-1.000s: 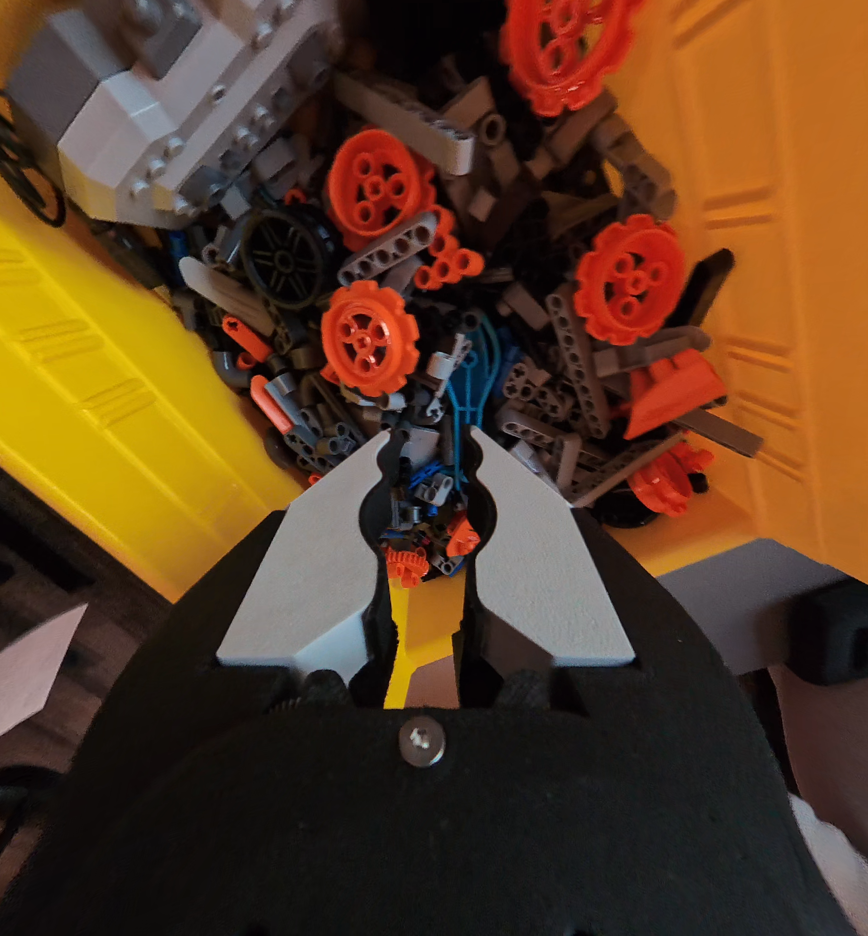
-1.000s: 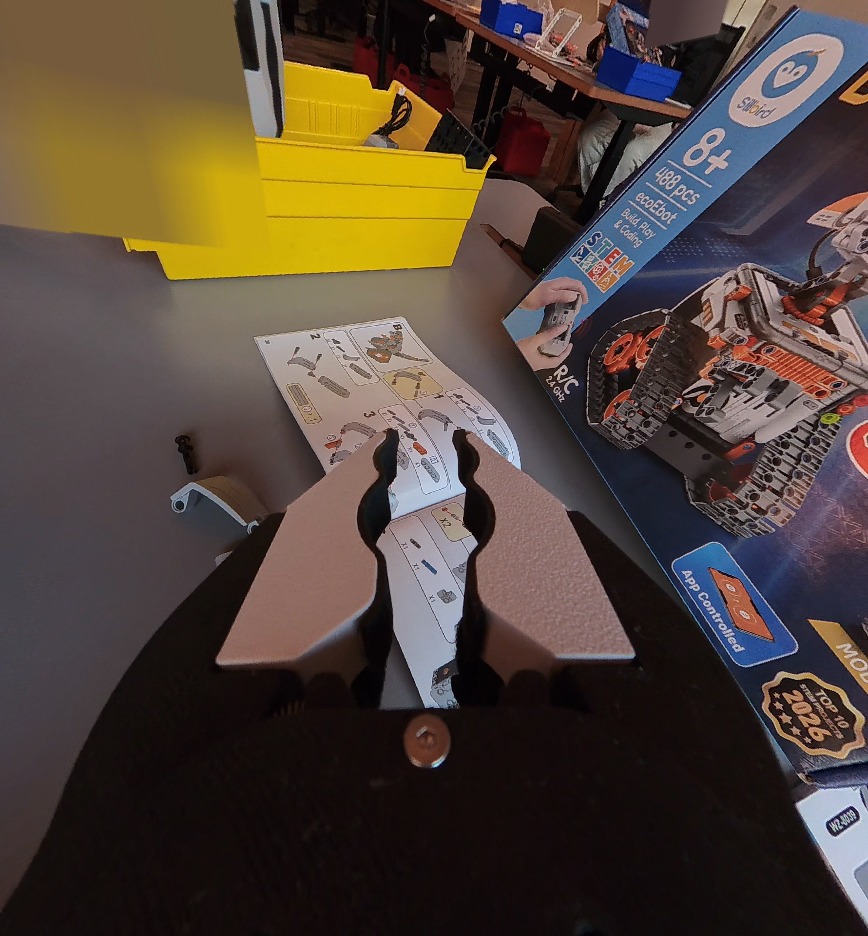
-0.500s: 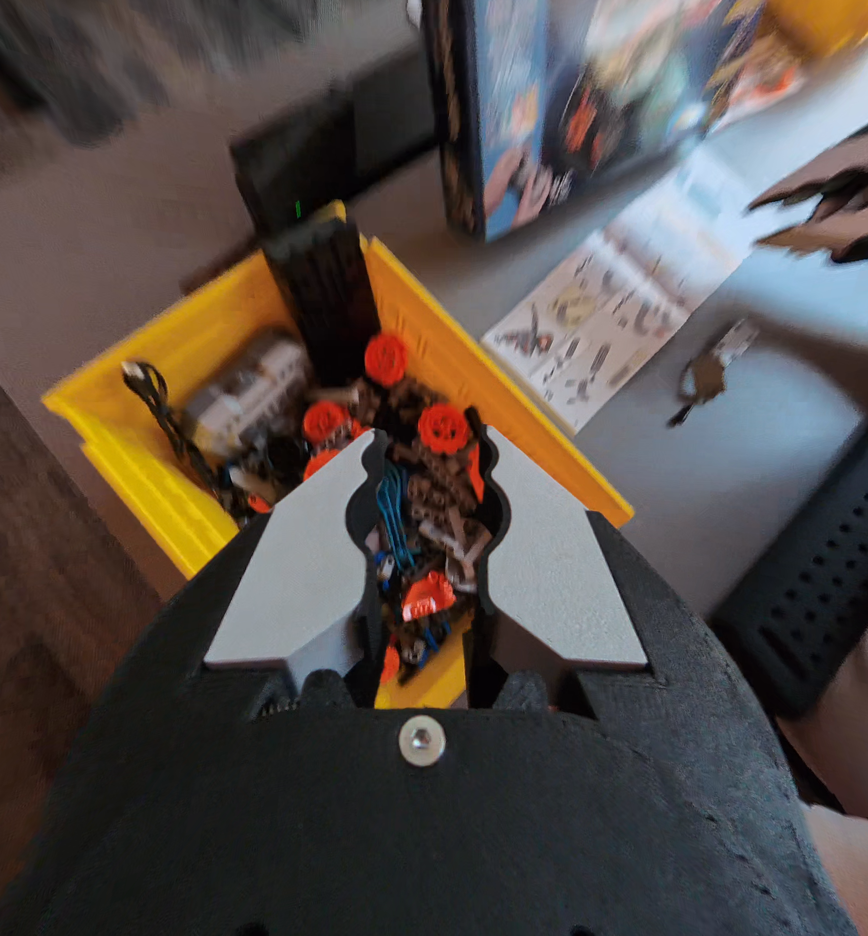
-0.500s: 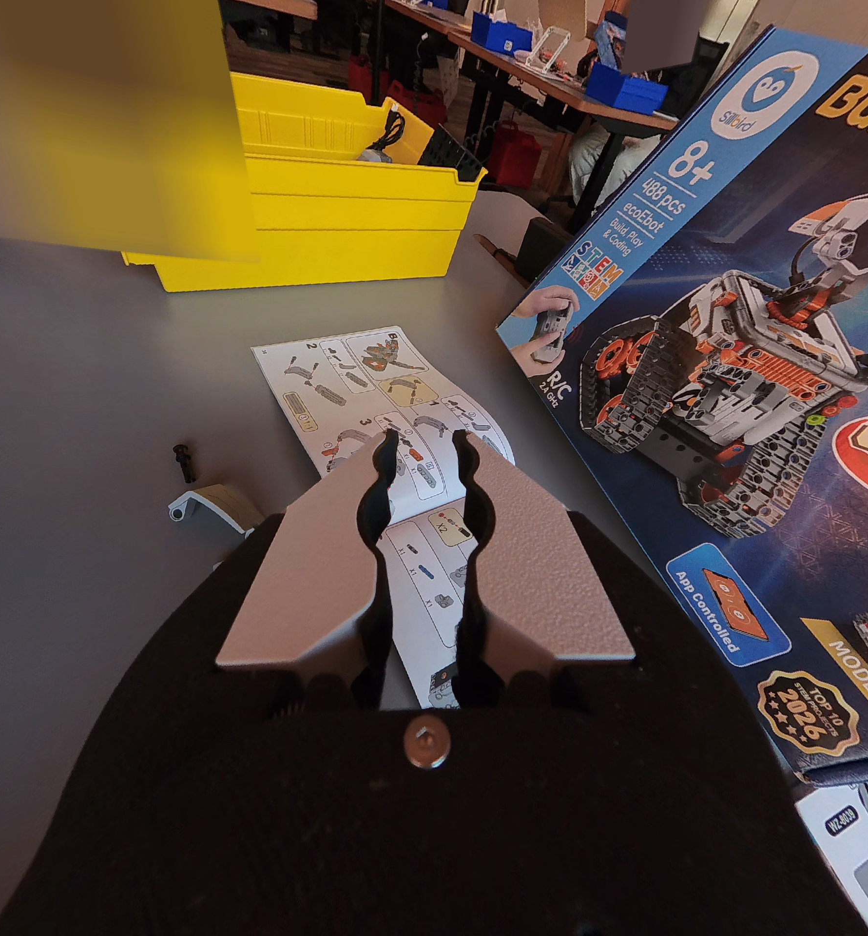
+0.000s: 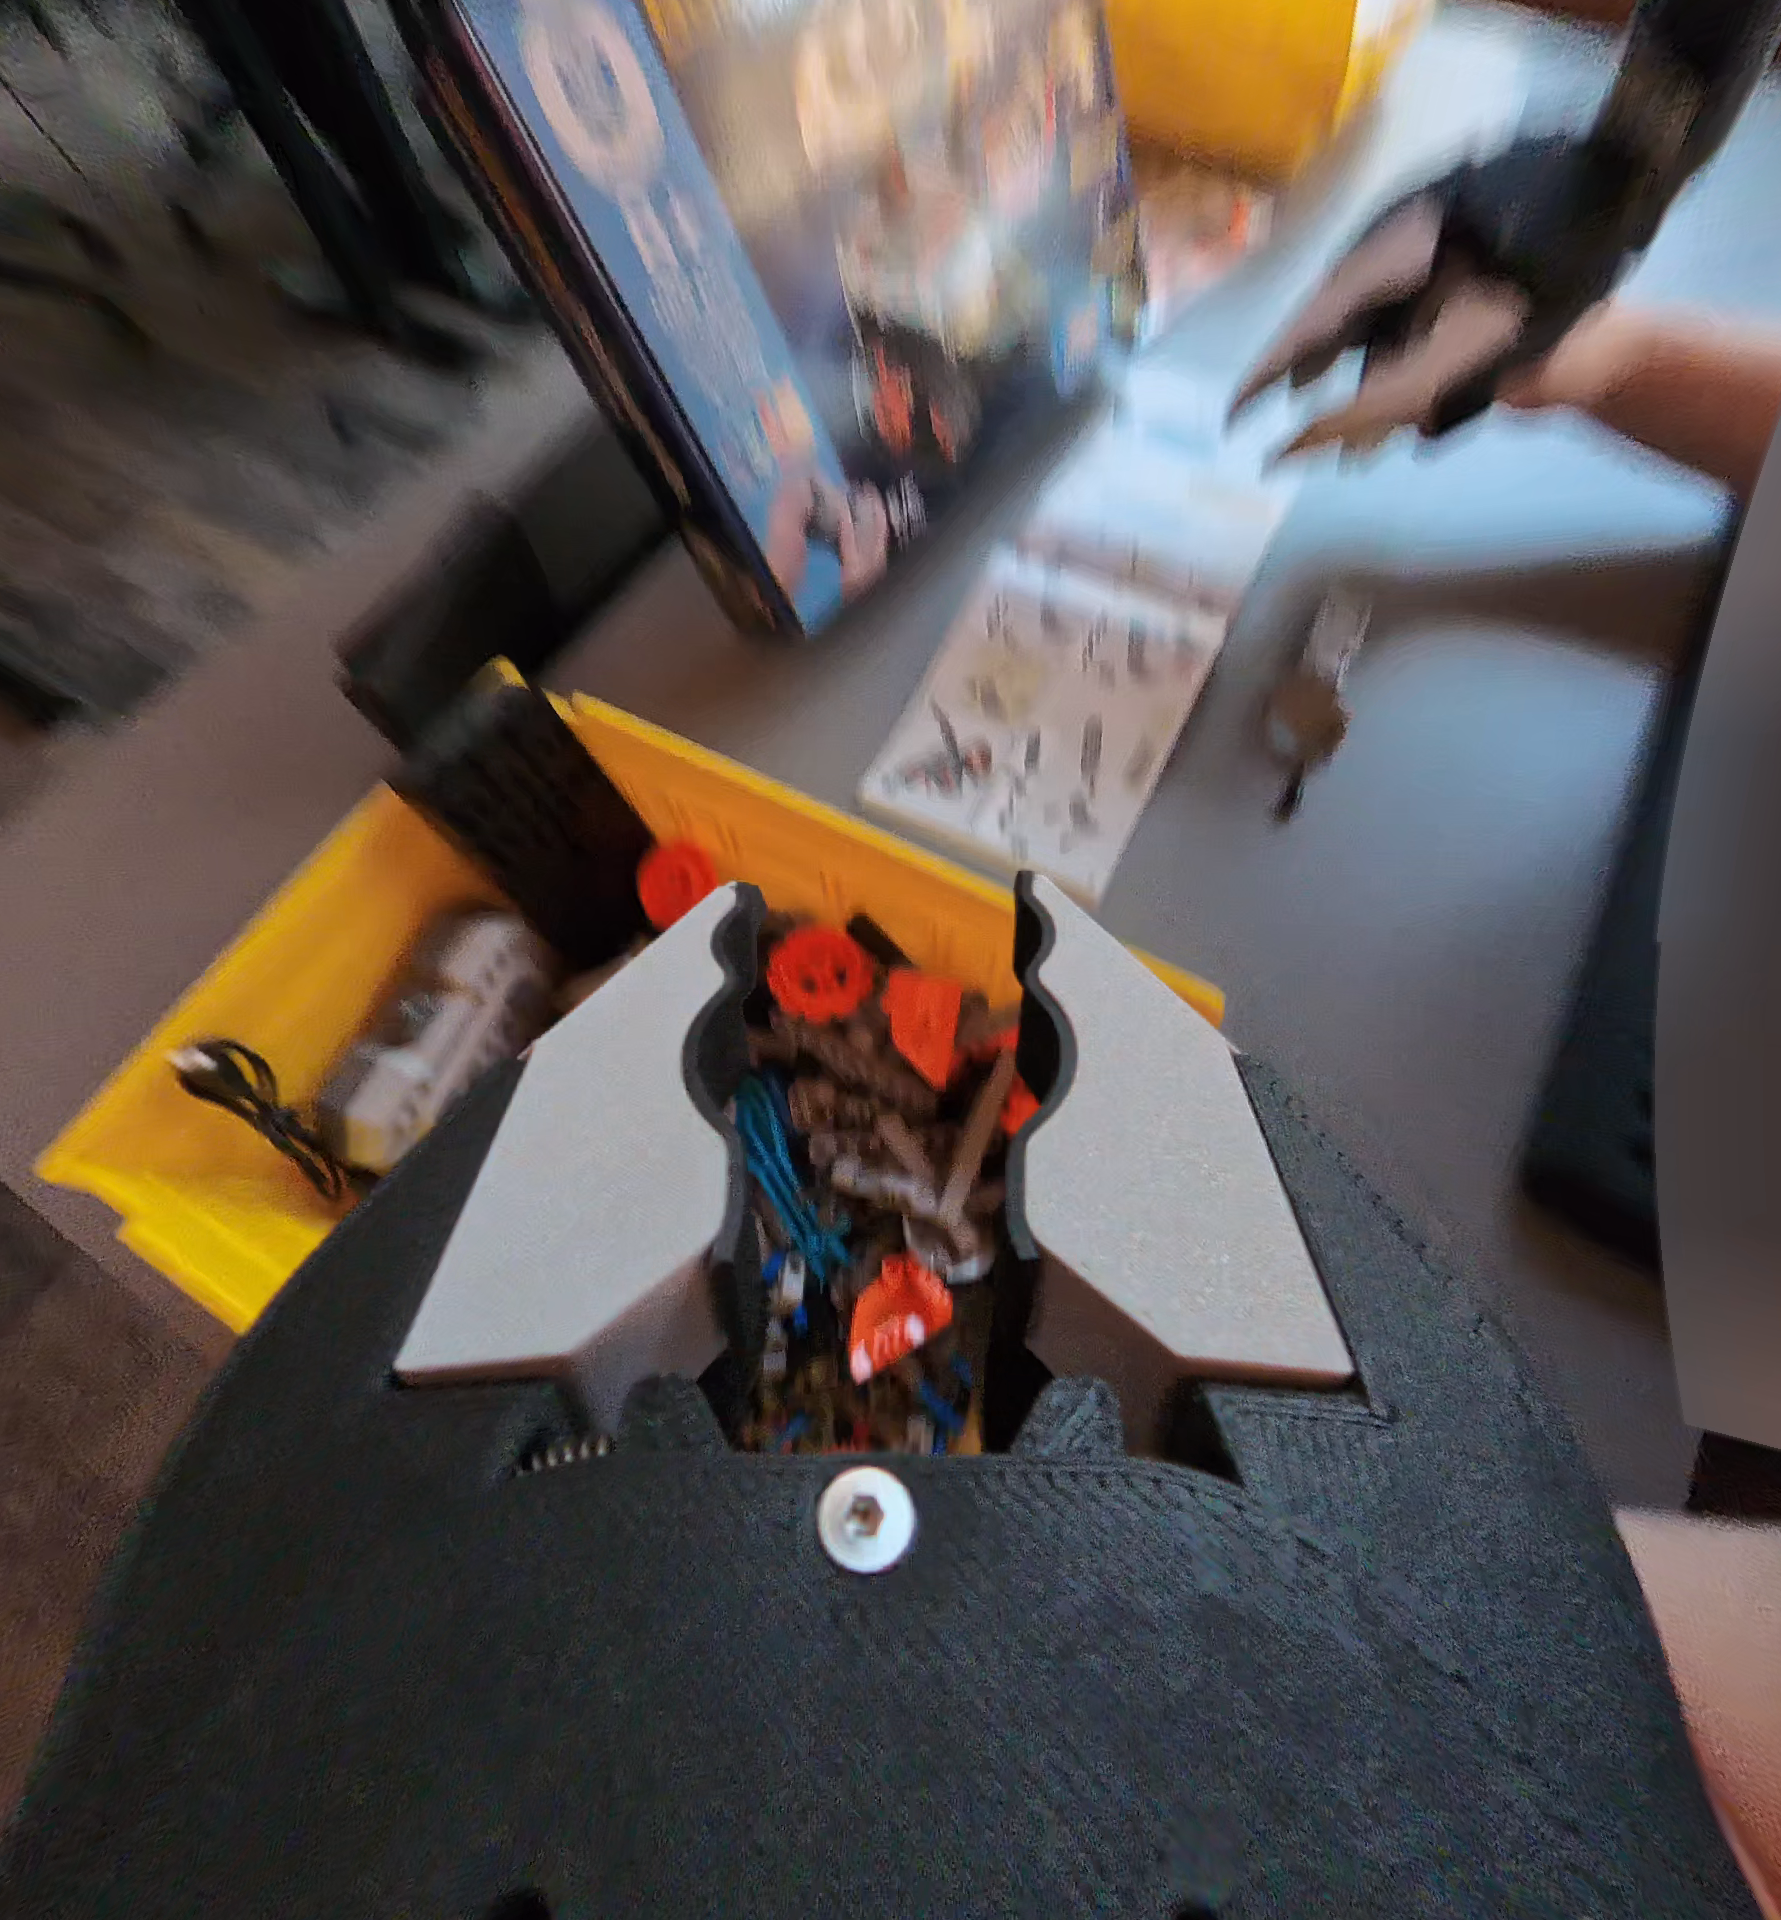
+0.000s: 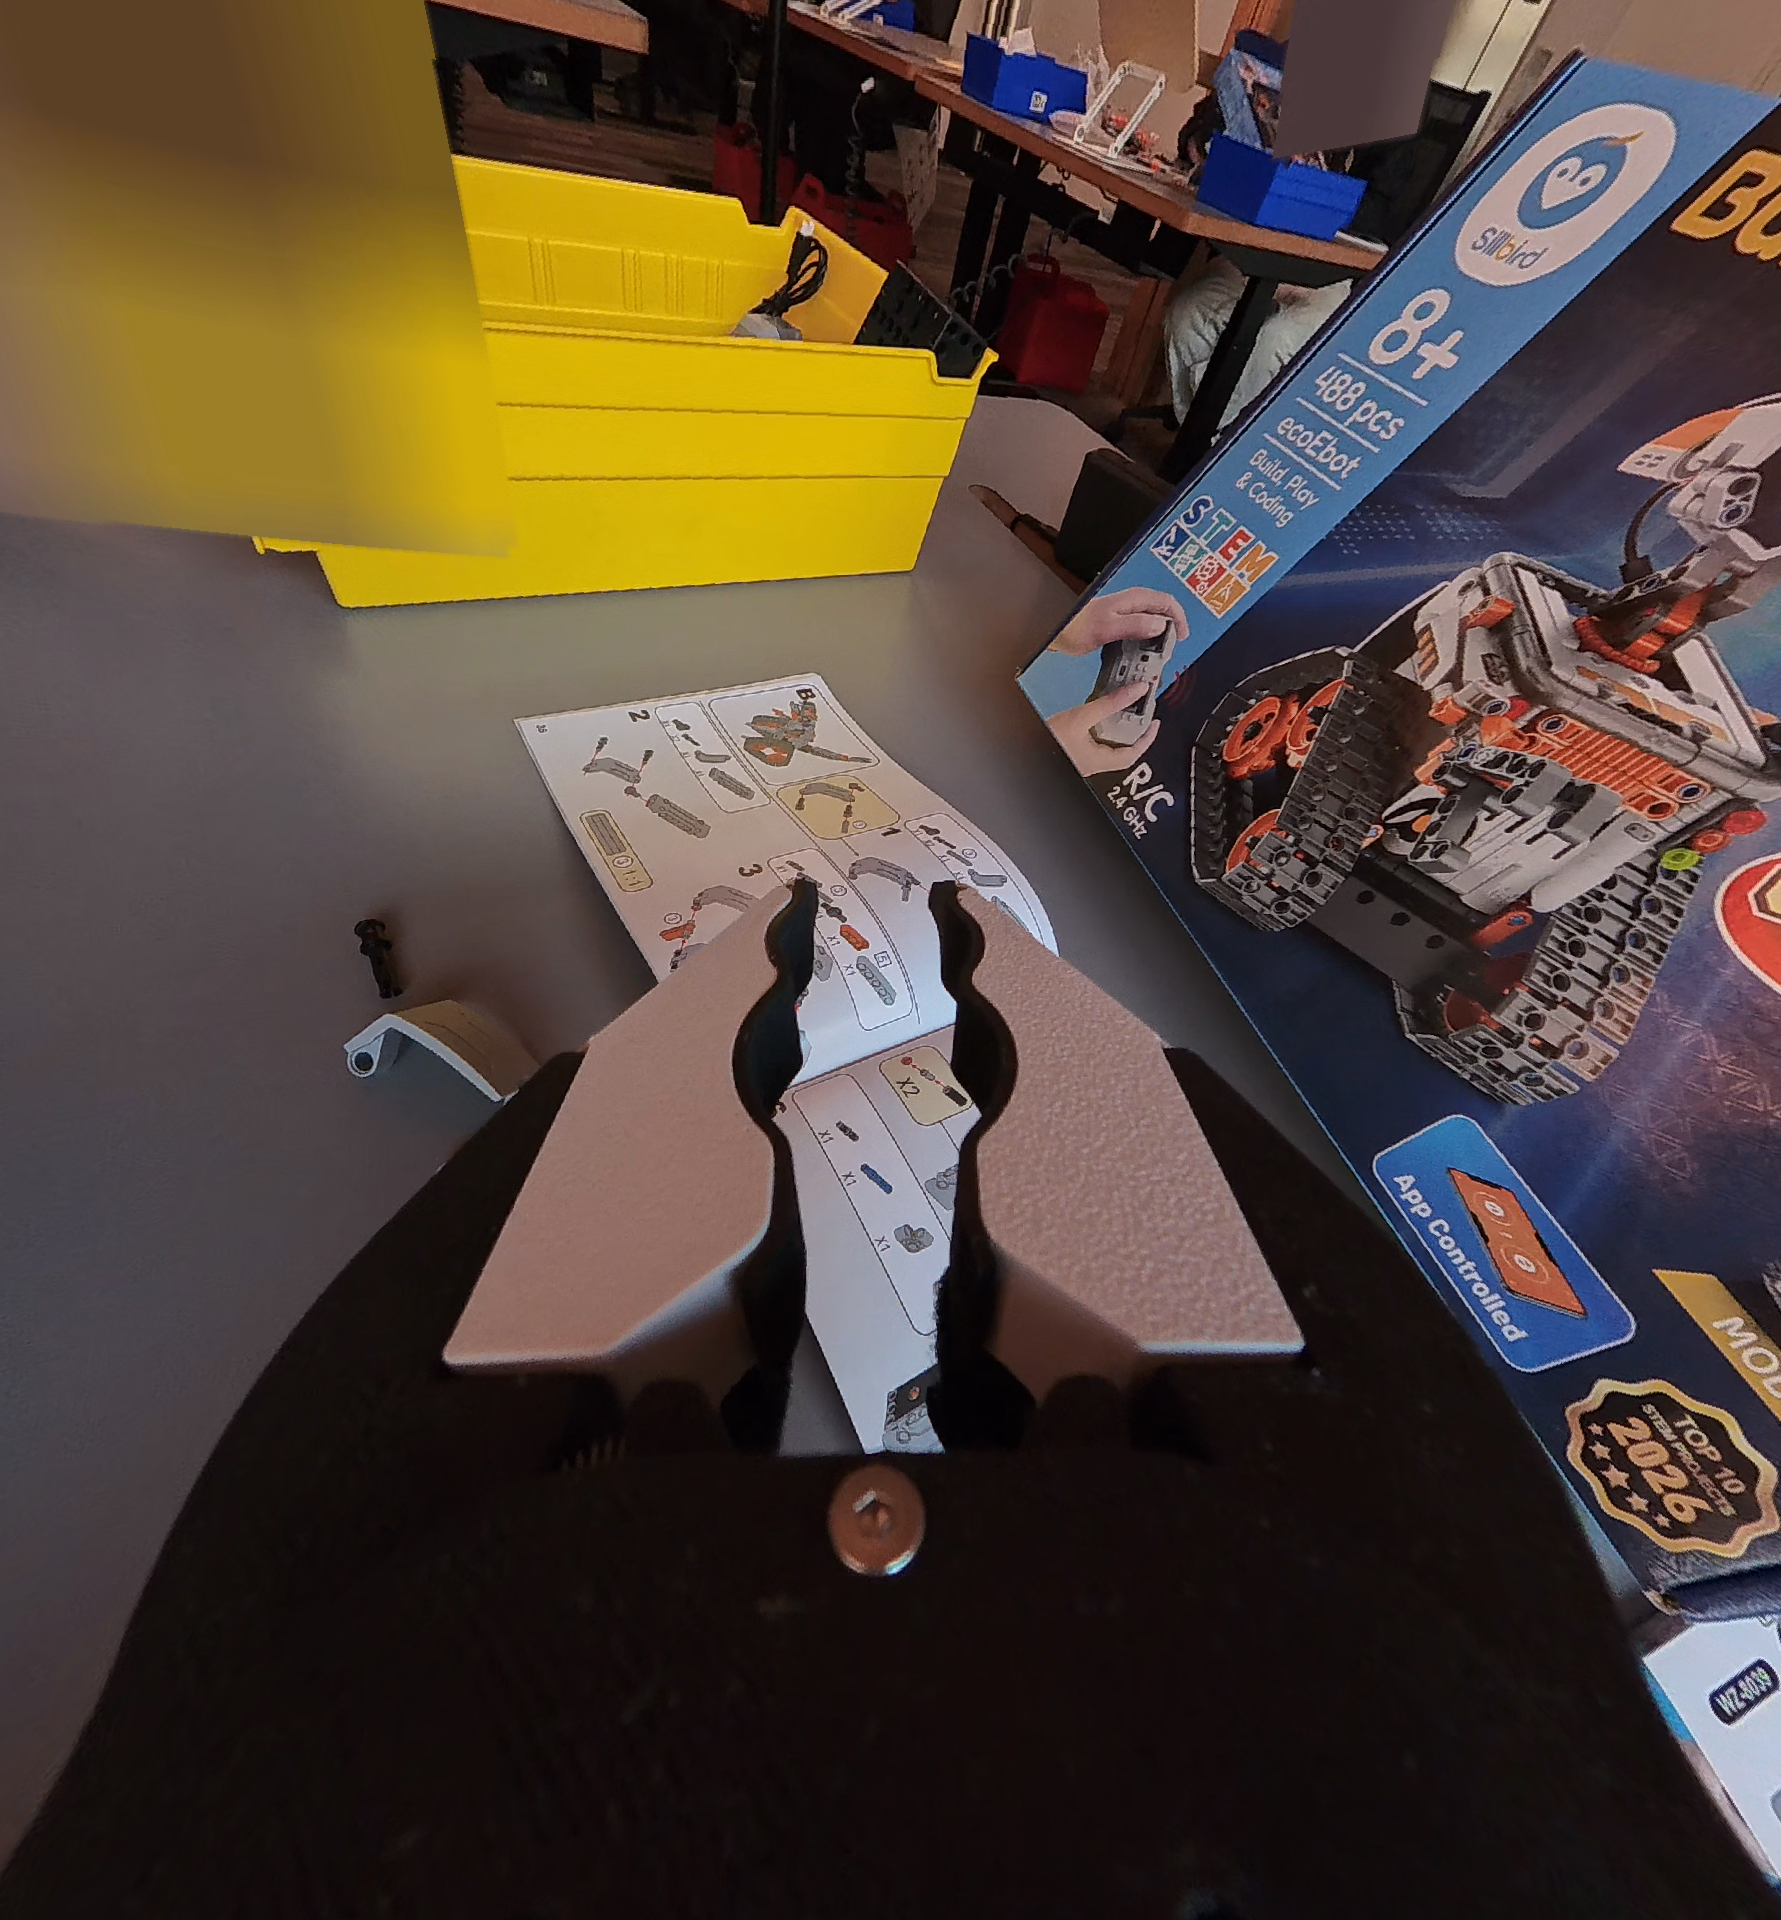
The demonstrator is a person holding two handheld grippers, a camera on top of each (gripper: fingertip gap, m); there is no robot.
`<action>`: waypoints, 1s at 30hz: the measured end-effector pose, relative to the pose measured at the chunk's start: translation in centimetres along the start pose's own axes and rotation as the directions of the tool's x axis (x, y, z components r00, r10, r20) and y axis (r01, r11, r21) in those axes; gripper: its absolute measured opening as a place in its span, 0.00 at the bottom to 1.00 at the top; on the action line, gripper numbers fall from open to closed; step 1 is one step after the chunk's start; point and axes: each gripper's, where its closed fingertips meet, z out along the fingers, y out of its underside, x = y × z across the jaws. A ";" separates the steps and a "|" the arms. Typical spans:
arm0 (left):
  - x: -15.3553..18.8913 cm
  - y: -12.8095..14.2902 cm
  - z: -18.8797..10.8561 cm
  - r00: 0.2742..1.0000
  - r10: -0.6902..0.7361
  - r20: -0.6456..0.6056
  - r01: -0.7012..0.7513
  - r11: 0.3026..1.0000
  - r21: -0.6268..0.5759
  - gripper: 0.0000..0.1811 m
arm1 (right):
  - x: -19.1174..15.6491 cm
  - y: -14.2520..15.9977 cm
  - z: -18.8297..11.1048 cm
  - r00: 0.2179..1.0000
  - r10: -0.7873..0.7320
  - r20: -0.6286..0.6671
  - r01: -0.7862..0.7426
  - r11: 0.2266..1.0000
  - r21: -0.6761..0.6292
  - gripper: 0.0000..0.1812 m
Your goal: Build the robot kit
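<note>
My left gripper (image 5: 881, 894) is open and empty, held above a yellow bin (image 5: 761, 821) of small building parts. In the bin lie orange gears (image 5: 820, 971), blue cables (image 5: 782, 1153), a grey motor block (image 5: 439, 1039) and a black track piece (image 5: 543, 821). This view is motion-blurred. My right gripper (image 6: 873, 891) hovers over a printed instruction sheet (image 6: 761, 790) on the grey table, its jaws a narrow gap apart with nothing between them. It also shows far off in the left wrist view (image 5: 1281, 405). A black pin (image 6: 379, 951) and a curved grey piece (image 6: 418, 1049) lie left of it.
A large blue toy-kit box (image 6: 1488, 727) stands tilted at the right of the sheet. The yellow bin (image 6: 720, 457) sits at the back of the table. A black device (image 5: 470, 613) is beside the bin. Tables with blue bins (image 6: 1021, 78) stand in the background. The grippers' ends are close to 30 cm from one another. From my right tips it is roughly 15 cm to the black pin (image 6: 379, 951); from my left, 30 cm. The left camera catches it too, in the left wrist view (image 5: 1293, 797). From my left tips it is roughly 20 cm to the black track piece (image 5: 543, 821); from my right, 35 cm.
My left gripper has pulled up and back from deep inside the bin, and its jaws have opened wider. My right gripper has hardly moved.
</note>
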 end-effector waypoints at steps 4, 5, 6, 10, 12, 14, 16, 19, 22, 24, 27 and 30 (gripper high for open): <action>0.4 6.4 3.5 0.997 0.018 -0.076 -0.045 0.931 -0.364 0.22 | 0.0 0.0 0.0 1.000 0.001 0.002 -0.001 1.000 -0.001 0.13; 0.5 7.0 4.2 0.995 0.015 -0.096 -0.052 0.916 -0.398 0.21 | 0.0 0.0 0.0 1.000 0.000 0.002 0.000 1.000 -0.001 0.13; 0.7 7.5 4.8 0.992 0.004 -0.125 -0.057 0.908 -0.415 0.20 | 0.0 0.0 -0.1 1.000 -0.001 0.002 0.001 1.000 -0.001 0.13; 0.4 9.7 6.2 0.989 -0.035 -0.146 -0.046 0.855 -0.516 0.26 | 0.1 0.1 -0.1 1.000 0.000 0.002 0.000 1.000 -0.006 0.13; 0.3 10.7 6.3 0.989 -0.037 -0.144 -0.050 0.827 -0.560 0.27 | 0.1 0.2 -0.1 1.000 0.002 0.004 -0.002 1.000 -0.009 0.13; 0.5 11.1 6.4 0.987 -0.046 -0.152 -0.051 0.815 -0.577 0.26 | 0.1 0.2 -0.1 1.000 -0.001 0.004 0.001 1.000 -0.010 0.13; 0.6 11.0 6.5 0.987 -0.044 -0.155 -0.055 0.814 -0.579 0.25 | 0.1 0.2 -0.1 1.000 -0.003 0.003 0.003 1.000 -0.011 0.13; 0.7 11.3 6.6 0.987 -0.023 -0.158 -0.076 0.802 -0.593 0.24 | 0.1 0.2 -0.1 1.000 -0.002 0.003 0.002 1.000 -0.011 0.13; 0.9 11.5 6.8 0.985 -0.005 -0.170 -0.100 0.790 -0.605 0.23 | 0.1 0.3 -0.1 1.000 -0.005 0.004 0.005 1.000 -0.015 0.13; 1.0 11.6 7.0 0.984 0.008 -0.178 -0.117 0.784 -0.610 0.22 | 0.1 0.3 -0.1 1.000 -0.005 0.005 0.005 1.000 -0.016 0.13; 0.8 12.0 7.1 0.984 0.040 -0.172 -0.141 0.767 -0.626 0.22 | 0.1 0.3 -0.1 1.000 -0.007 0.005 0.007 1.000 -0.018 0.13; 0.7 12.2 7.3 0.983 0.066 -0.170 -0.160 0.756 -0.635 0.21 | 0.1 0.3 -0.1 1.000 -0.006 0.006 0.007 1.000 -0.020 0.13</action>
